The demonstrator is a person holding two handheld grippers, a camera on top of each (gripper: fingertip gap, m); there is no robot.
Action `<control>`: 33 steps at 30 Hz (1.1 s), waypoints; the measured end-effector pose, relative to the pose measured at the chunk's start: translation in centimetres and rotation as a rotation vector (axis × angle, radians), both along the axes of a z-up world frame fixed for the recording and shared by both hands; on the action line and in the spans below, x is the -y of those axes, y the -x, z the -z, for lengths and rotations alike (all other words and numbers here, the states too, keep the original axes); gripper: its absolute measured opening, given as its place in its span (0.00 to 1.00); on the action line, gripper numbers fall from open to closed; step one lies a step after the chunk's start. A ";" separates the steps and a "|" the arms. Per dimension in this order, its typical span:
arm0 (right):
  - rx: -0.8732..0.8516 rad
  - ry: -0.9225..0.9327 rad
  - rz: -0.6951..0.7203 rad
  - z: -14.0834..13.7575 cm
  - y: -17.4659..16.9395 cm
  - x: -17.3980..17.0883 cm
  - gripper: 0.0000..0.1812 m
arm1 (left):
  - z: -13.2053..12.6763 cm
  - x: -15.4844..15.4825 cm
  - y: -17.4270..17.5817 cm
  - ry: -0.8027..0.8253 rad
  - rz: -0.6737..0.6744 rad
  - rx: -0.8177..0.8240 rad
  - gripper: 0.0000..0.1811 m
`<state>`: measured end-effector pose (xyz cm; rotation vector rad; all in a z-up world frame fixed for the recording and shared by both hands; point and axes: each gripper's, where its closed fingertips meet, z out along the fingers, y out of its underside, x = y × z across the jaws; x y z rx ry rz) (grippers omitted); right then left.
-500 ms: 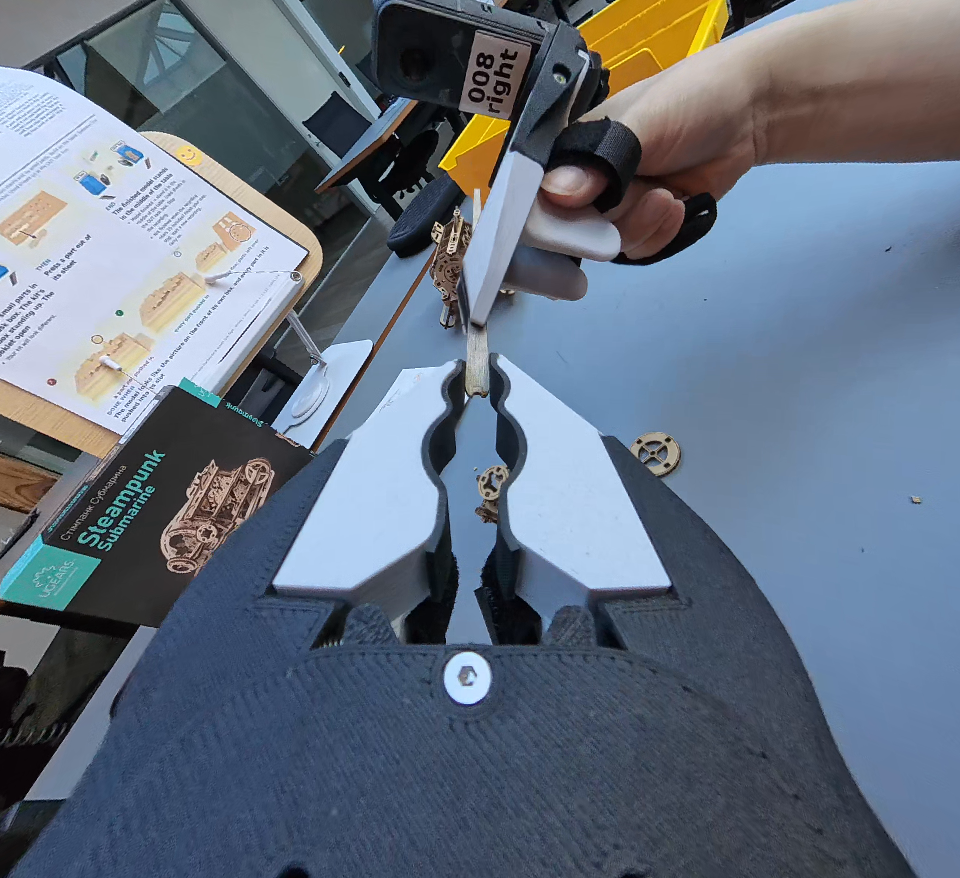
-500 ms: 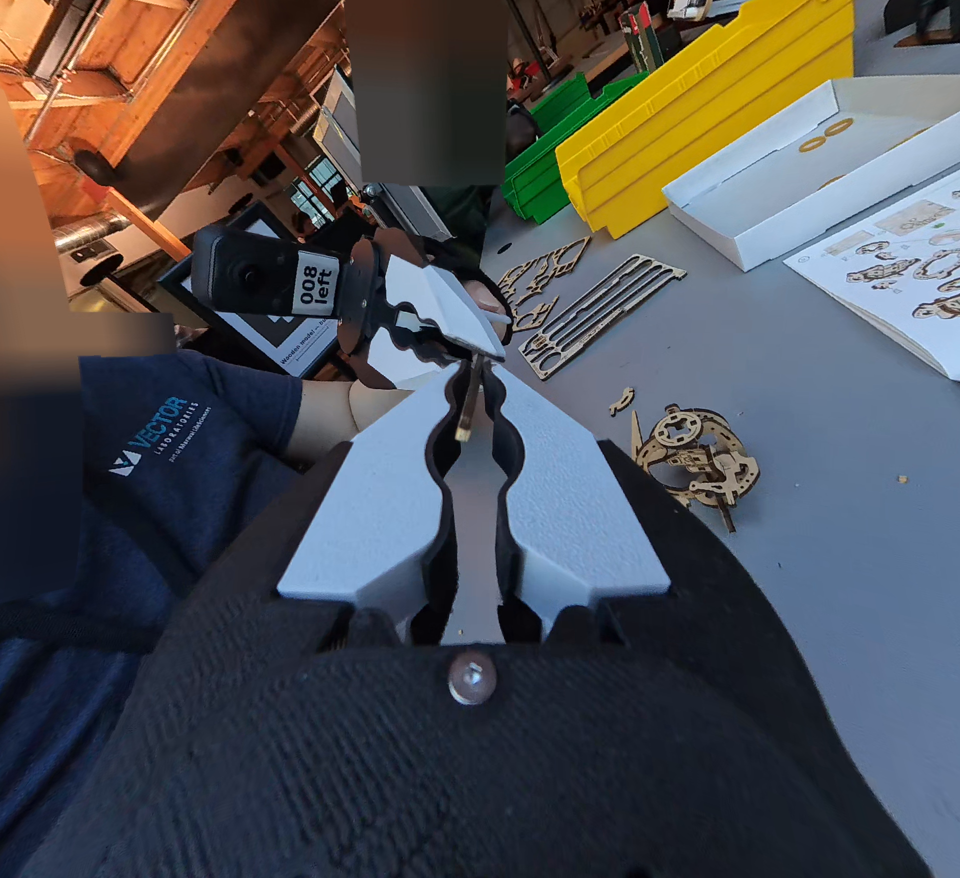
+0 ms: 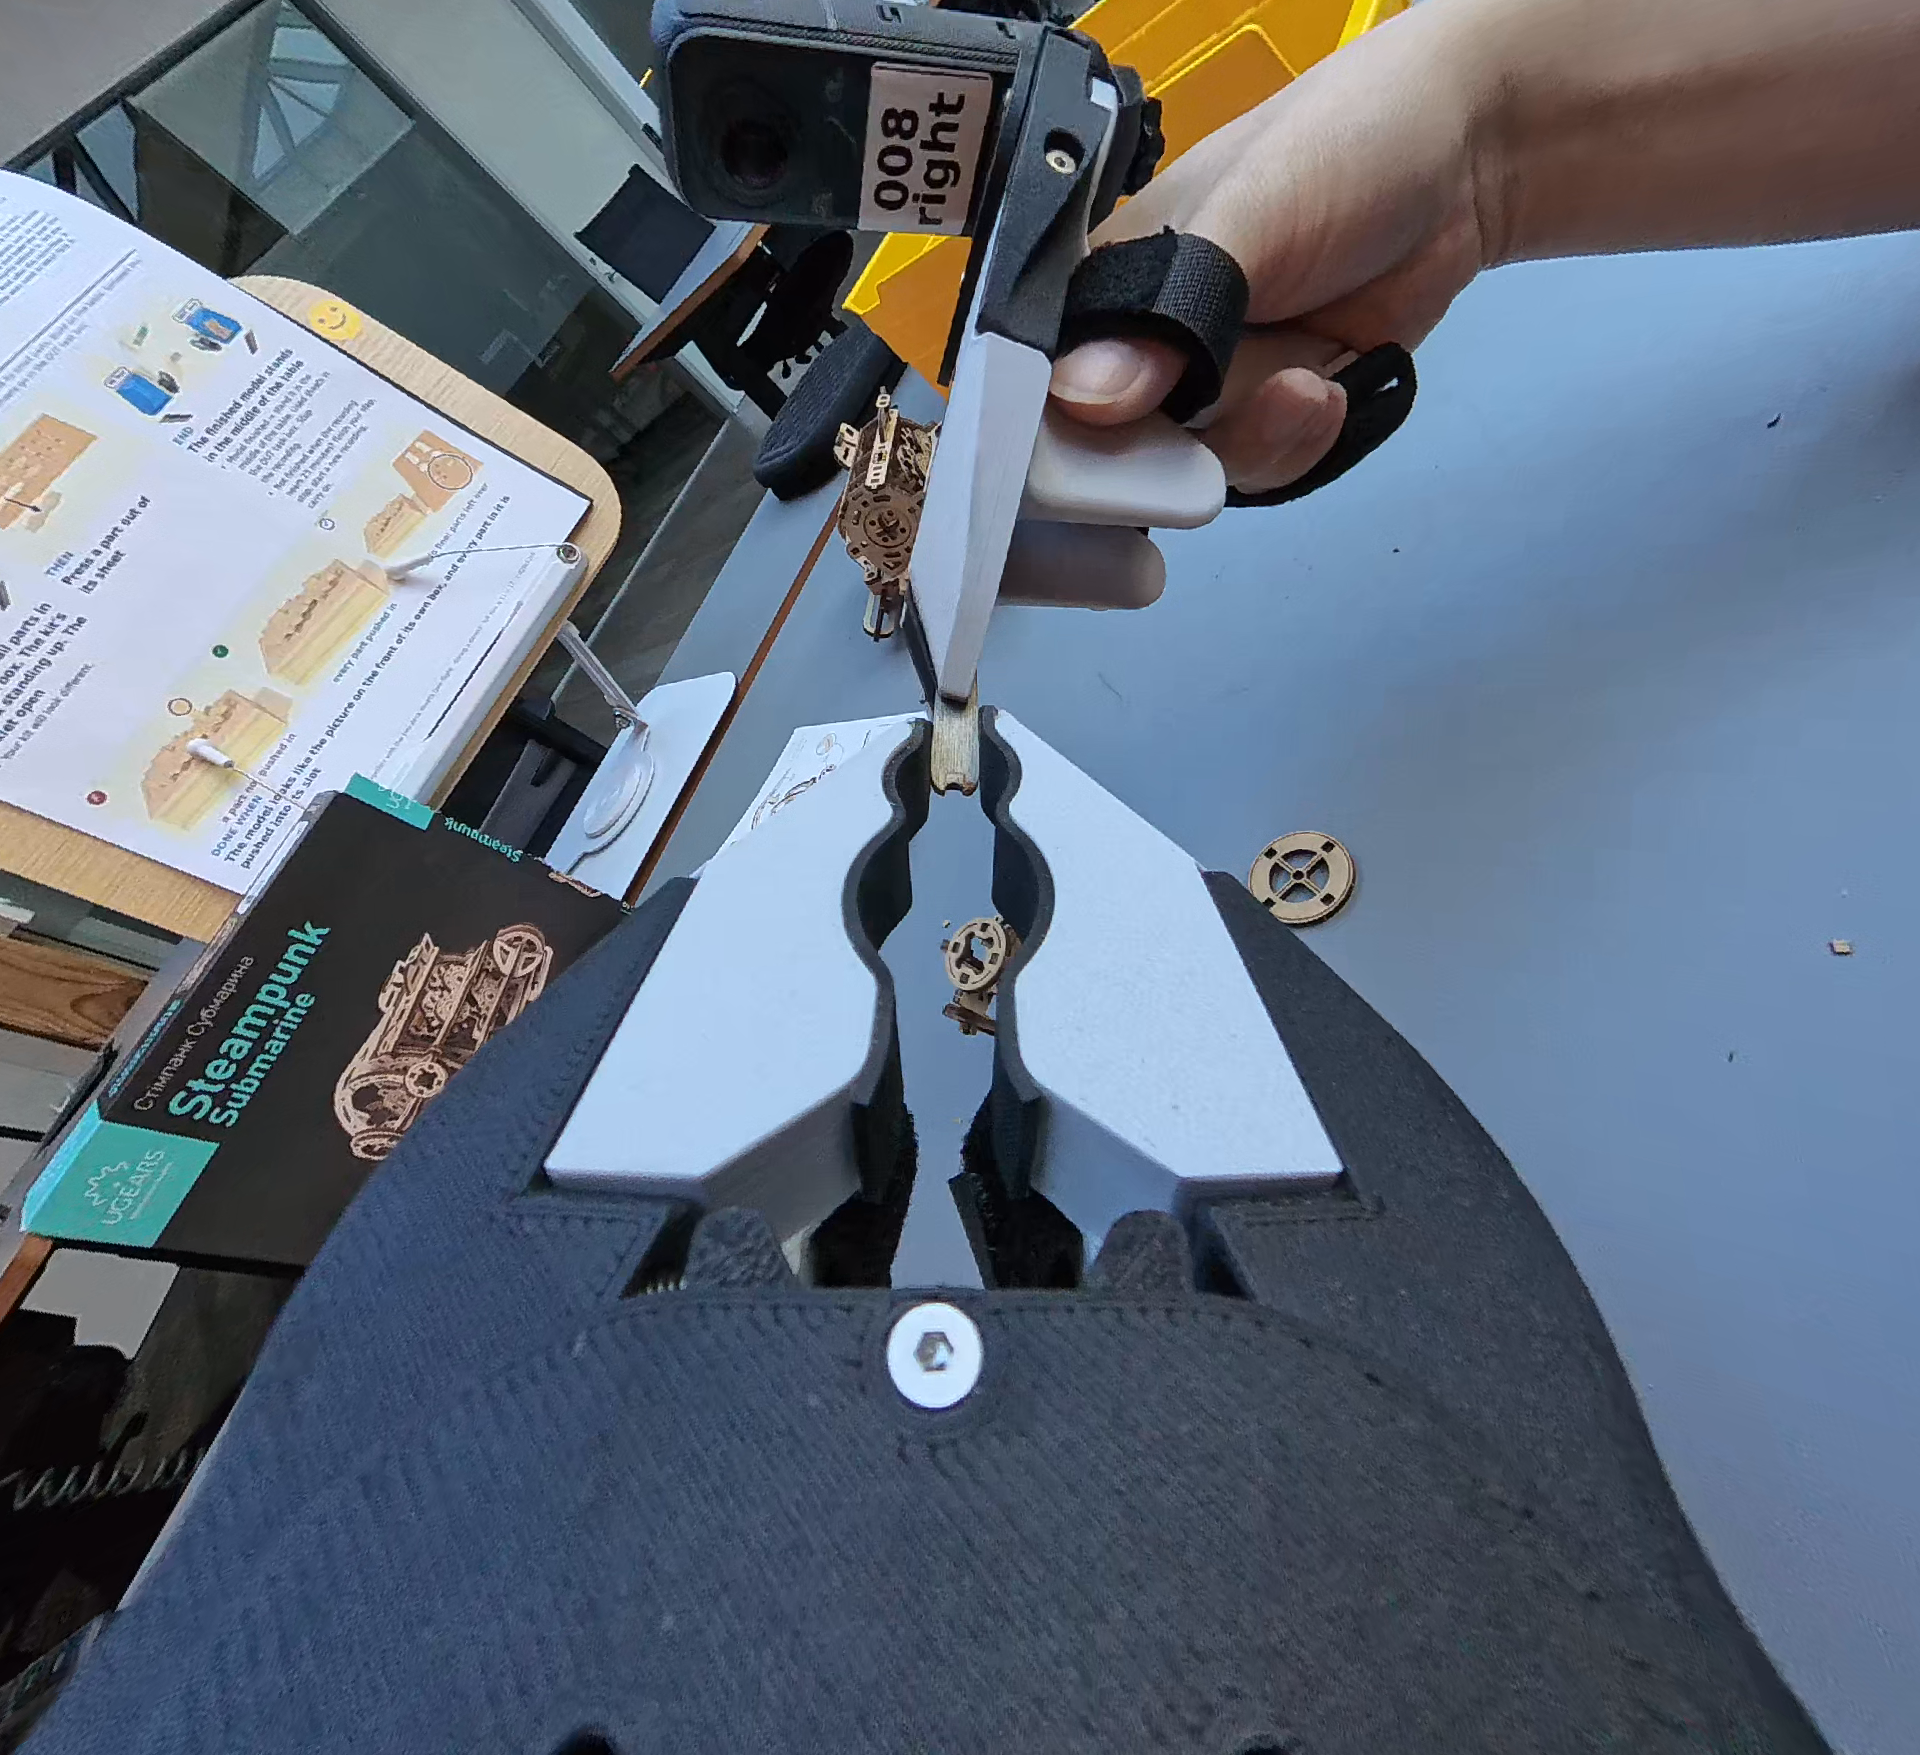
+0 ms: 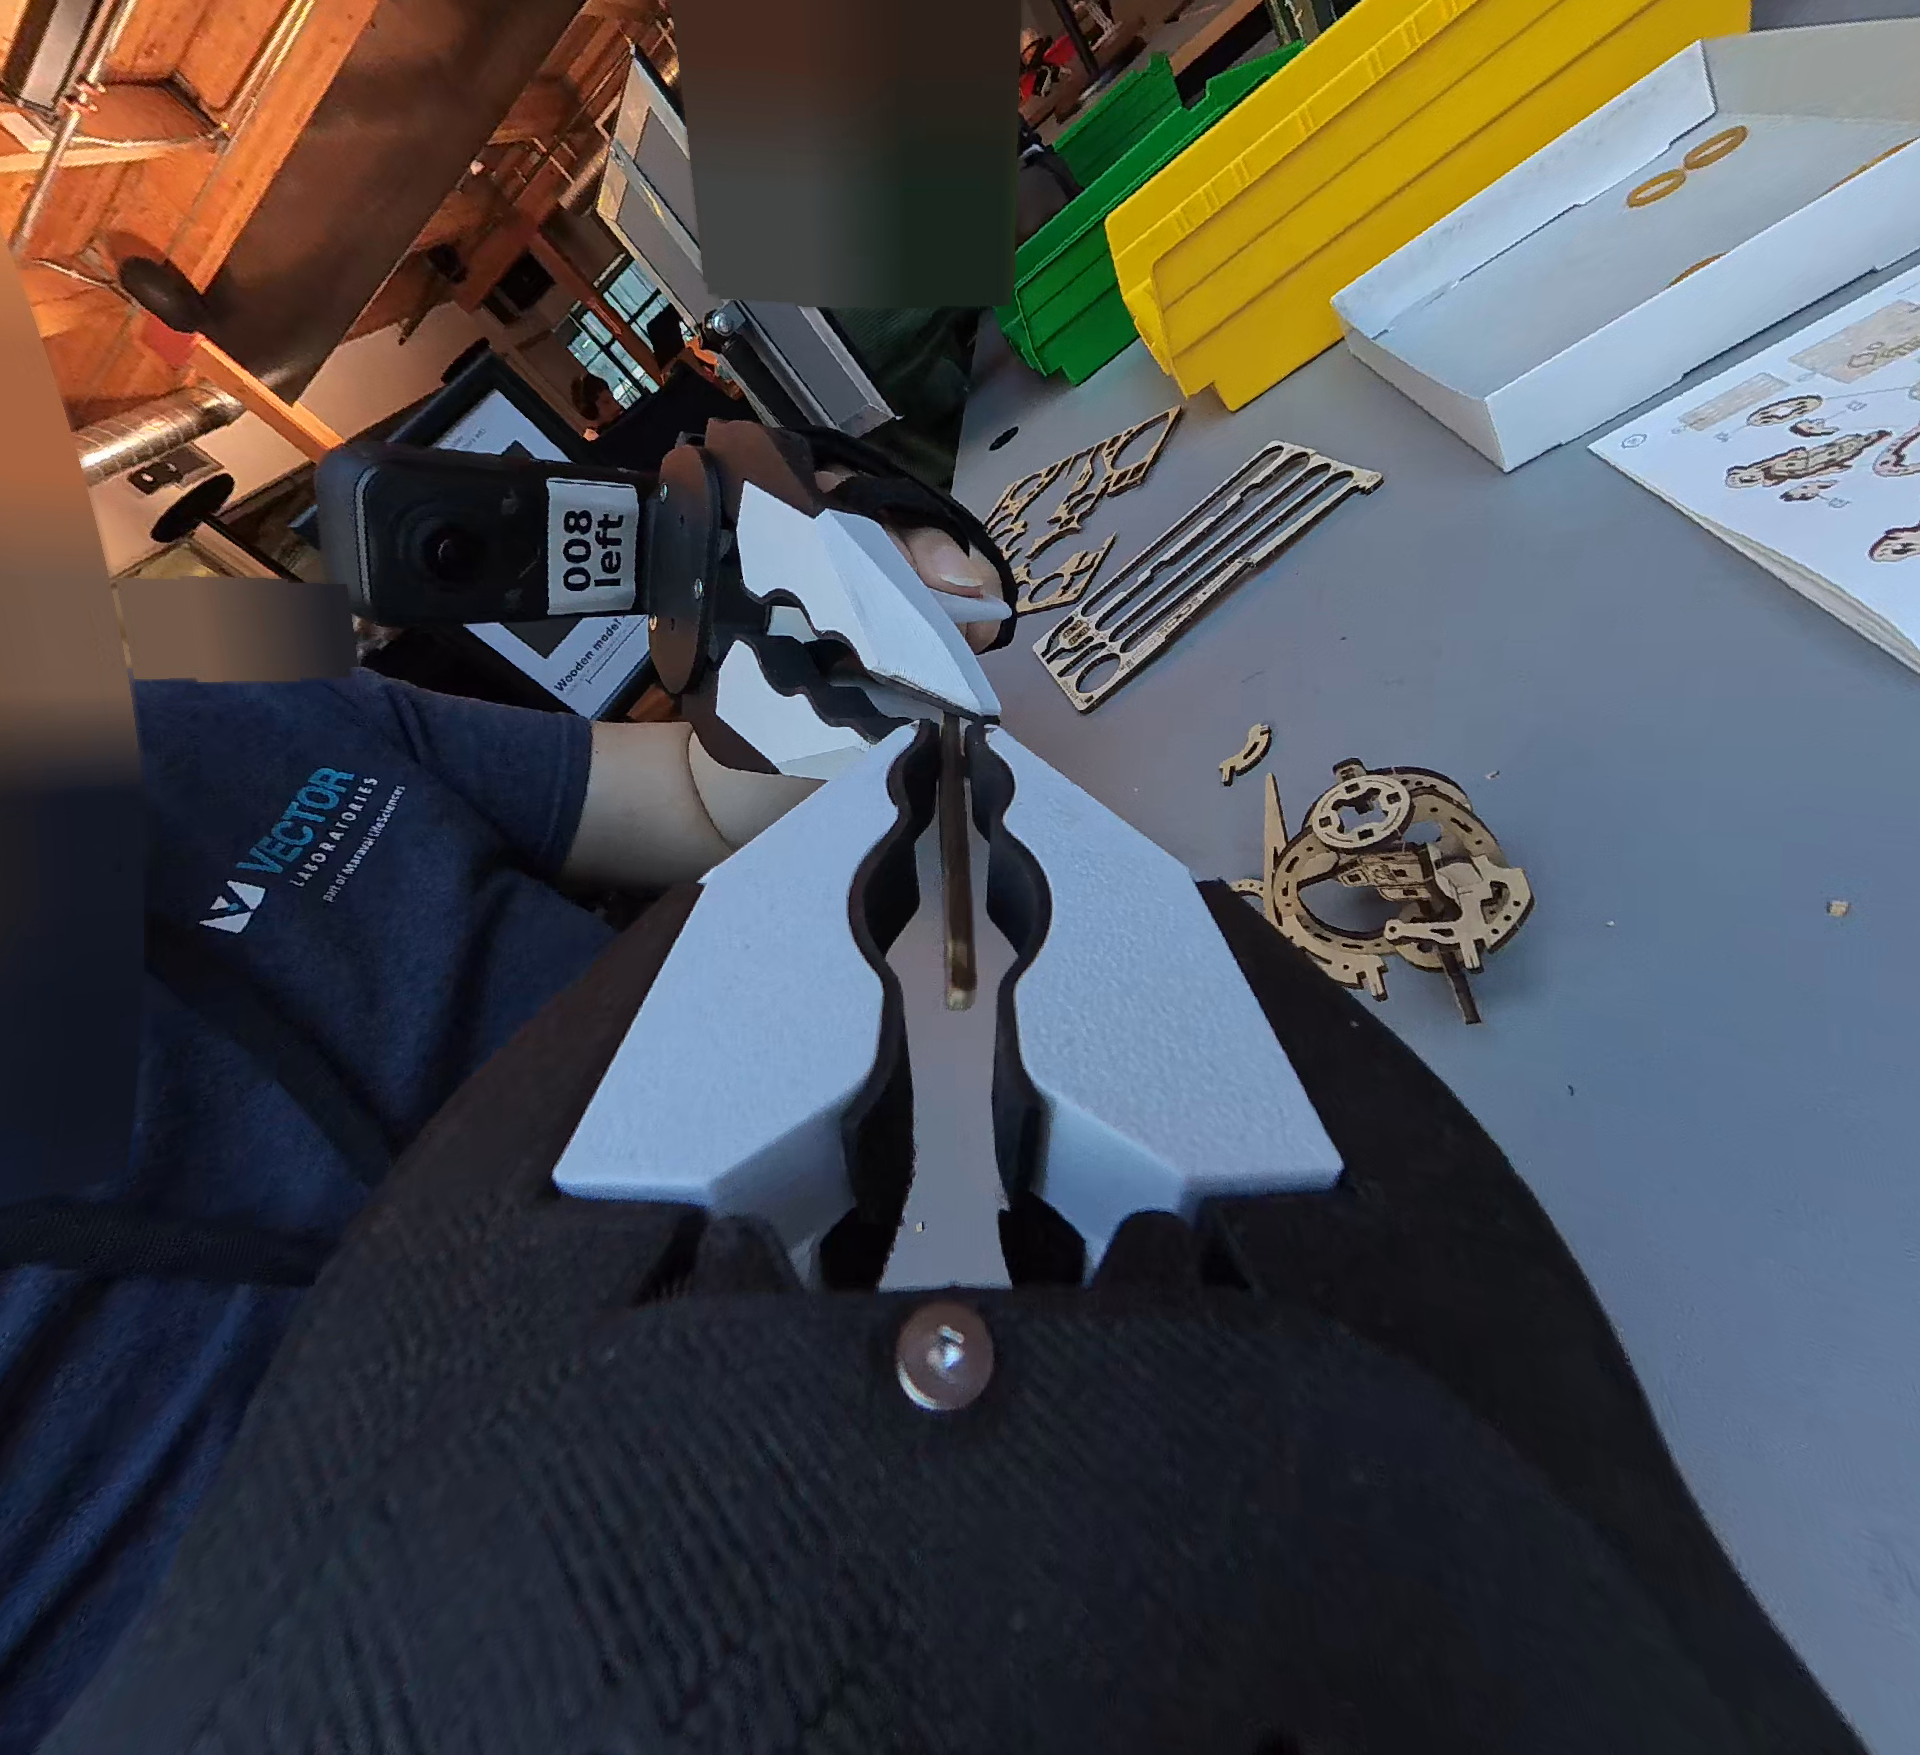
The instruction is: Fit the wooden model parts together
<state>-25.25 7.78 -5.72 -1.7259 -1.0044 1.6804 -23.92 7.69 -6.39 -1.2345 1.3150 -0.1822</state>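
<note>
My left gripper [image 3: 956, 741] is shut on the near end of a small thin wooden part [image 3: 954, 760]. My right gripper [image 3: 948, 685] comes down from above and meets it tip to tip on the same part. In the right wrist view my right gripper [image 4: 945, 741] is shut on the part [image 4: 956, 884], seen edge-on as a thin strip running back between the fingers. The left gripper [image 4: 977, 714] touches its far end. A half-built wooden model [image 4: 1392, 884] lies on the grey table [image 4: 1558, 1186] to the right. It also shows in the left wrist view [image 3: 883, 510].
A loose wooden wheel [image 3: 1301, 877] and a small gear piece [image 3: 977, 962] lie on the table. Empty cut-out sheets [image 4: 1195, 562], yellow bins [image 4: 1434, 95], green bins [image 4: 1101, 292], a white box tray [image 4: 1558, 334] and a booklet [image 4: 1818, 479] sit behind. A black kit box [image 3: 312, 1030] and an instruction stand [image 3: 260, 562] are at the left.
Both grippers stay shut tip to tip on the wooden part. The part now reaches a little deeper between the right gripper's fingers, and the right gripper has shifted slightly left.
</note>
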 end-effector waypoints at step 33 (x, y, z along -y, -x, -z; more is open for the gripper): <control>0.422 -0.100 0.336 8.3 -4.6 -4.1 0.00 | 9.5 -4.0 3.4 0.572 0.106 -0.072 0.44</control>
